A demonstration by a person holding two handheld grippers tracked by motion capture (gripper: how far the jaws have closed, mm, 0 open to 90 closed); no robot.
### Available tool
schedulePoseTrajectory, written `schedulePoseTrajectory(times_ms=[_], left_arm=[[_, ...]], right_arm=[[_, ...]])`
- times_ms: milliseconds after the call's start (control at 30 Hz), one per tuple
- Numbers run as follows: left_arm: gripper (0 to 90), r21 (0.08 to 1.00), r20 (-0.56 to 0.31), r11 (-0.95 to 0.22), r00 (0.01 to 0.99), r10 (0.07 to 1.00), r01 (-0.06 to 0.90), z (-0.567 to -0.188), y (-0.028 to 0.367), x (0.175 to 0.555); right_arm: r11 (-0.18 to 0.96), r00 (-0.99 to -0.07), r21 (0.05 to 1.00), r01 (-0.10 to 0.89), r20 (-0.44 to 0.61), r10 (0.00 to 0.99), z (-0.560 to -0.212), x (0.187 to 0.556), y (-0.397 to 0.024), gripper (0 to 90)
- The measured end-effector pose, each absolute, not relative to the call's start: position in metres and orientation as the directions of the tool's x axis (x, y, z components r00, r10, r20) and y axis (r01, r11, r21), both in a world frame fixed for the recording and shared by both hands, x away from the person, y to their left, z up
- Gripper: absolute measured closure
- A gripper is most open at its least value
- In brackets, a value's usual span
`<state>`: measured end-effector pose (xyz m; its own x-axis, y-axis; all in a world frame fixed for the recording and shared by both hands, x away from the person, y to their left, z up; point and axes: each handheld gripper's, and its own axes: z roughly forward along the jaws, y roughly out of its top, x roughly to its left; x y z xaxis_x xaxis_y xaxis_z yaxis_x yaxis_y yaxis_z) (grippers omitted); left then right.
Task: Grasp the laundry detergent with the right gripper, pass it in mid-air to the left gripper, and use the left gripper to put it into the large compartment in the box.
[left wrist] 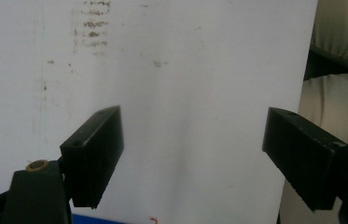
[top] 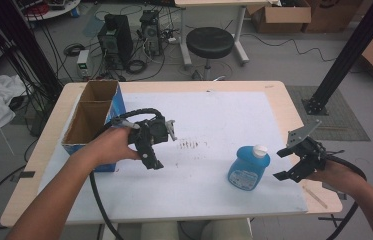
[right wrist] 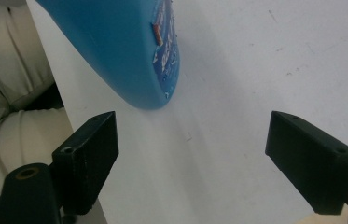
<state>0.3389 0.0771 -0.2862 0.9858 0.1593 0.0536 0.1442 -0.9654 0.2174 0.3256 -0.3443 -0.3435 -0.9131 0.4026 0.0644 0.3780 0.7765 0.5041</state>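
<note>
Reaching for the bottle (top: 248, 168) looks like the step in hand. It lies flat on the white sheet (top: 214, 125), right of centre, white cap (top: 259, 150) pointing away from the person, blue body toward the near edge.

Right gripper (top: 294, 162) sits just beside the bottle on its right, low over the sheet's right edge, jaws spread wide with nothing between them. In the right gripper view the bottle's rounded blue end (right wrist: 129, 51) is ahead and off toward one jaw, not yet between them. So the gripper is lined up short of the body, probably for a side-on grab. It would need to shift over before closing, or one jaw will nudge the bottle instead of straddling it. A bottle lying flat can roll or skid if clipped.

Left gripper (top: 154, 145) is parked mid-left, well apart from the bottle, jaws also wide apart and empty. The left gripper view has bare sheet (left wrist: 185, 70) between the jaws. It hangs just beside the box (top: 94, 112), an open cardboard one with a blue side and two compartments, at the table's left. Likely waiting there because the box is the drop point, but that's a guess.

Smudge marks (top: 190, 145) on the sheet lie between the two grippers and aren't in the way.
</note>
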Motion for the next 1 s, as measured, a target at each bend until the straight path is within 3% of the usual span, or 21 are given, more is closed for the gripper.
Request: schedulePoseTrajectory(times_ms=[567, 1000], left_arm=[[21.2, 0.223, 0.050, -0.963, 0.984, 0.169, 0.154, -0.289, 0.076, 0.340], [21.2, 0.225, 0.048, -0.961, 0.983, 0.175, 0.160, -0.290, 0.078, 0.341]], right_arm=[[0.725, -0.906, 0.575, 0.380, 0.076, 0.416, -0.363, 0.311, -0.342, 16.5], [0.610, -0.891, 0.700, 0.372, 0.085, 0.446, -0.377, 0.300, -0.344, 16.4]])
